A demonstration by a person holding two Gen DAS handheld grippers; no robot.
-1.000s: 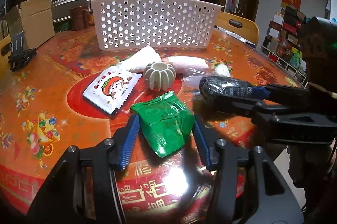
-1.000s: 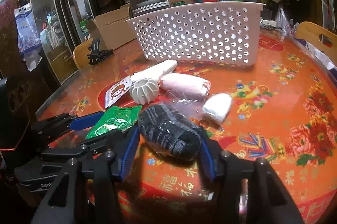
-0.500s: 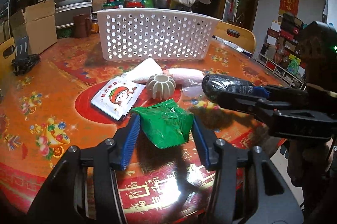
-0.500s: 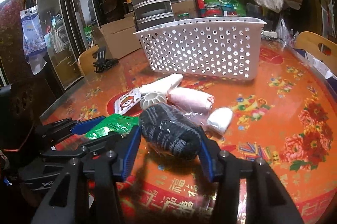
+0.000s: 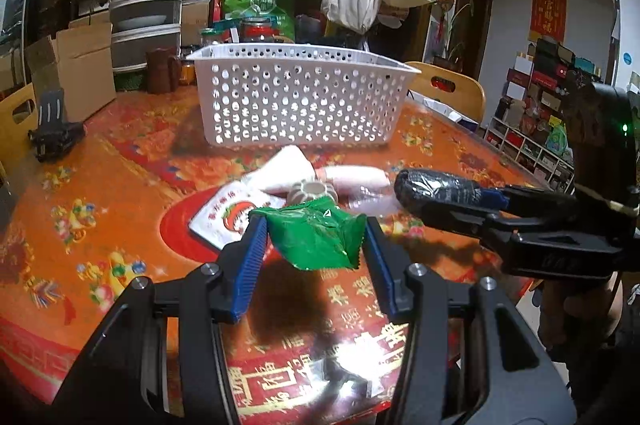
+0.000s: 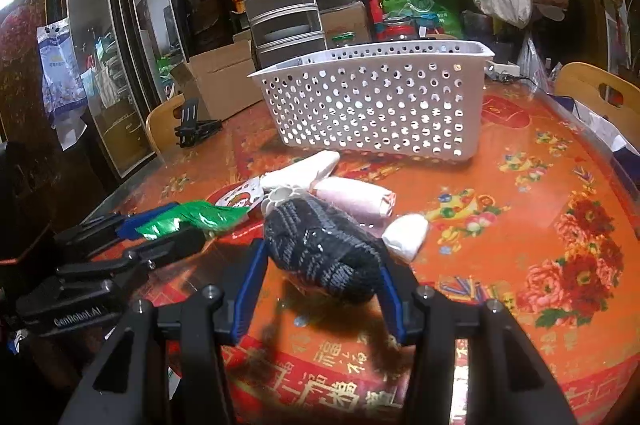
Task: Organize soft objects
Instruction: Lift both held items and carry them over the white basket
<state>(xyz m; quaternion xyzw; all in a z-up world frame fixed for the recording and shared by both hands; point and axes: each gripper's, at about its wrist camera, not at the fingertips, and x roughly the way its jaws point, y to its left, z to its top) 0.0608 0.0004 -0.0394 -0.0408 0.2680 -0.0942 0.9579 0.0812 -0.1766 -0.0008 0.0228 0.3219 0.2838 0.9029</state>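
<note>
left gripper (image 5: 312,245) is clamping a green packet (image 5: 316,239), holding it clear of the table (image 5: 120,185). right gripper (image 6: 320,265) is gripping a dark knitted bundle (image 6: 324,251). white basket (image 5: 300,101) is sitting at twelve o'clock; pale rolls (image 6: 352,199) are lying between, at about one o'clock.

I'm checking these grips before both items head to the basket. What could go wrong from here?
The green packet is pinched only at its edges by the left gripper; being slick and crumpled, it may slip out. The dark knitted bundle bulges beyond the right gripper and may snag the white basket rim.
</note>
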